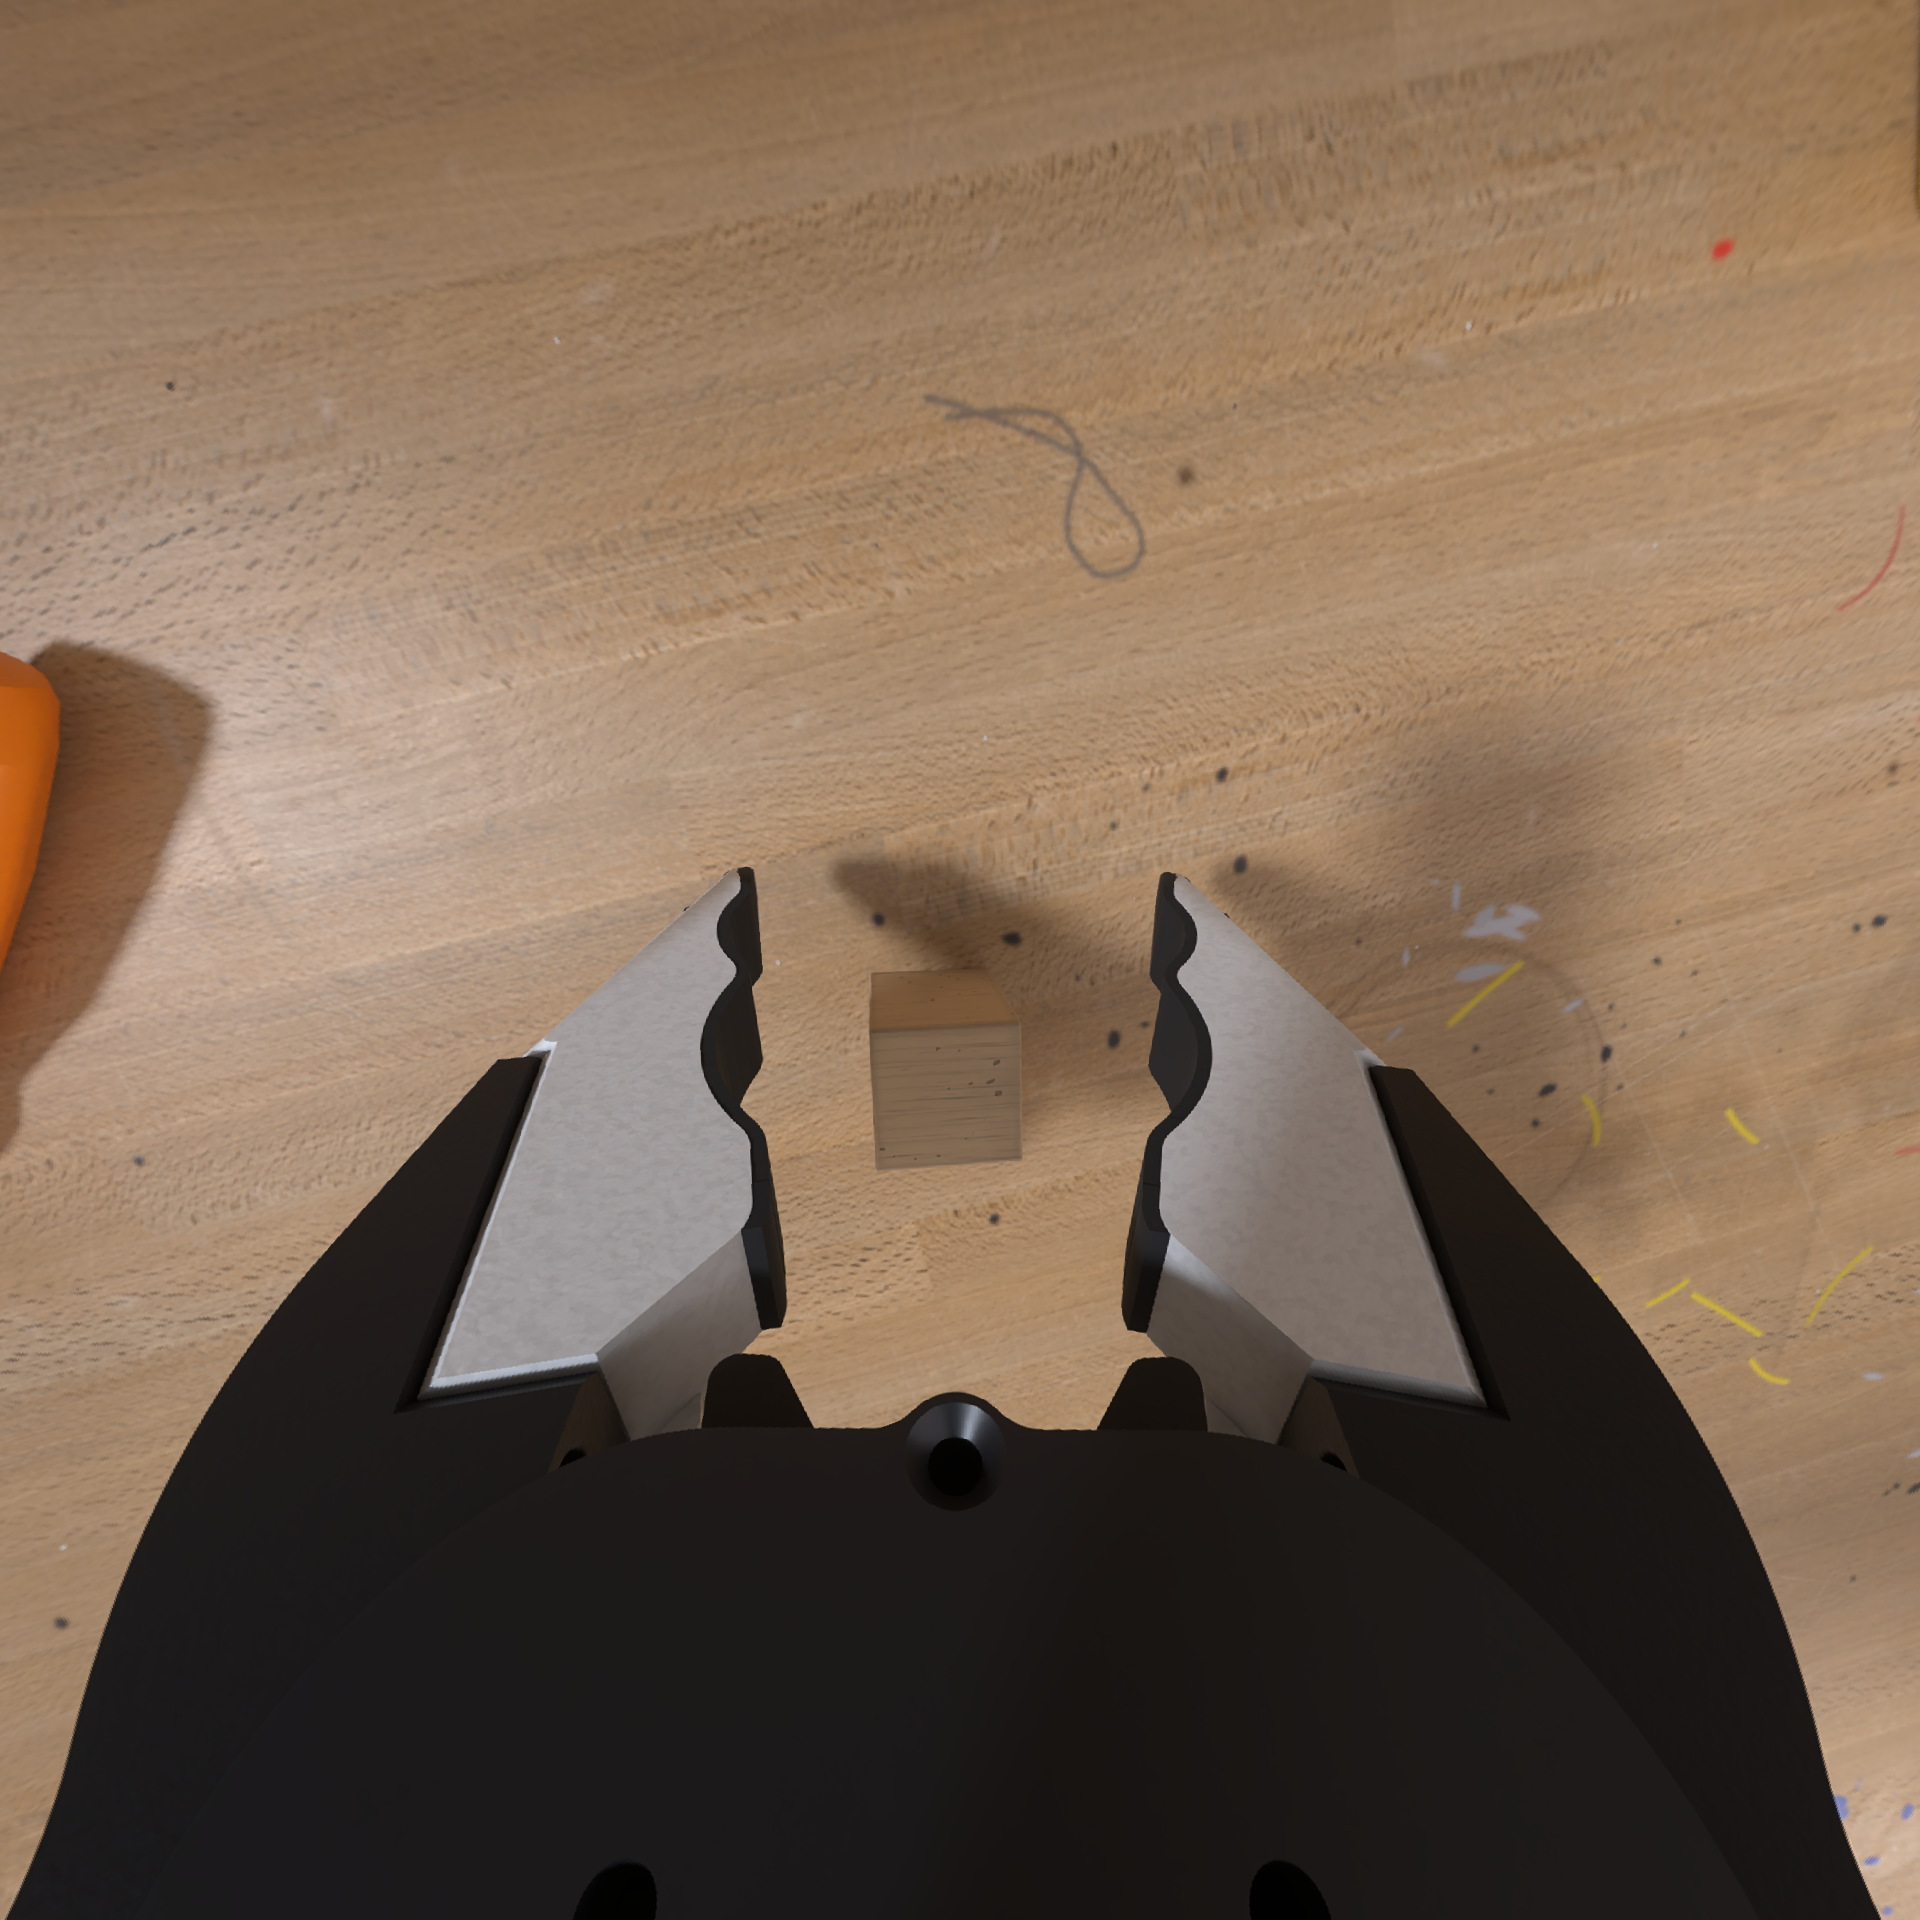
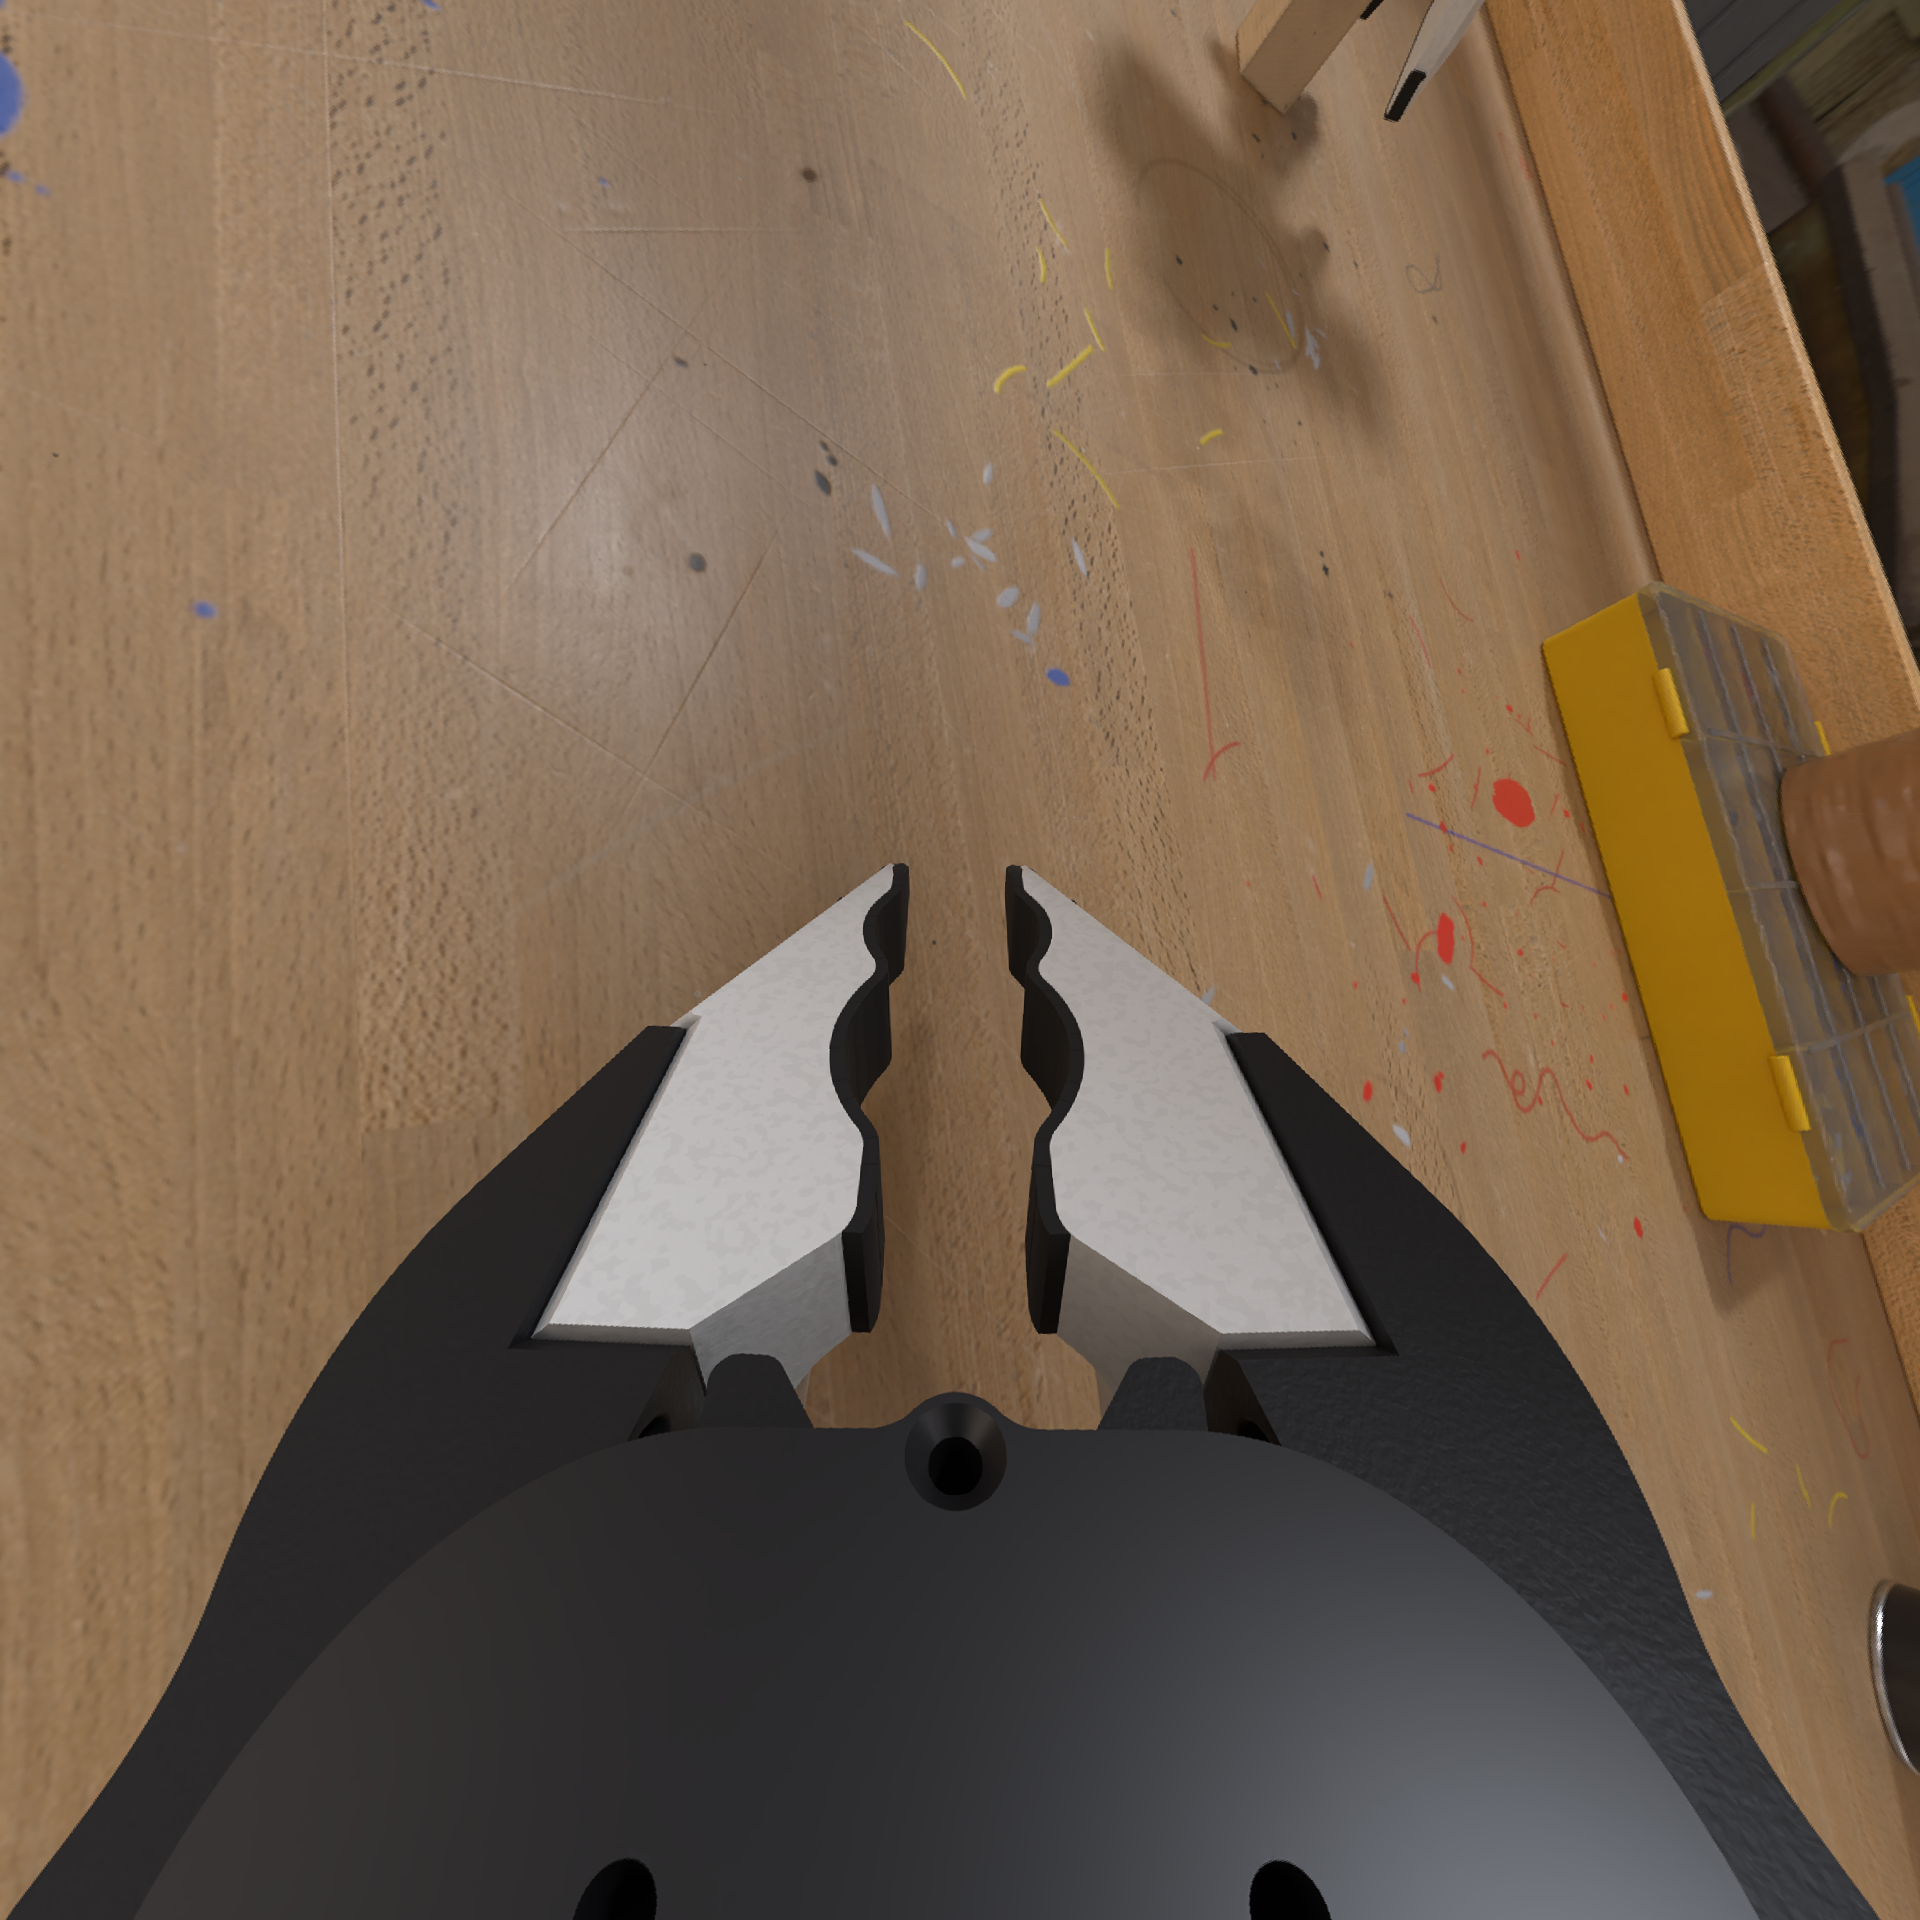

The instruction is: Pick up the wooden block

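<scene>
The wooden block (image 1: 945,1070) is a small pale cube standing on the wooden workbench (image 1: 935,312). My left gripper (image 1: 956,883) is open and reaches down around it. The block sits between the two fingers with a gap on each side, touching neither. In the right wrist view the block (image 2: 1283,52) shows at the top edge, with one finger of the left gripper (image 2: 1423,62) beside it. My right gripper (image 2: 956,878) is far from the block, over bare bench, empty, its jaws a narrow gap apart.
An orange object (image 1: 21,790) lies at the left edge of the left wrist view. A yellow organiser box with a clear lid (image 2: 1662,935) sits near the bench's right edge (image 2: 1766,343), with a brown rounded thing (image 2: 1860,862) on it. A metal round part (image 2: 1896,1673) shows lower right.
</scene>
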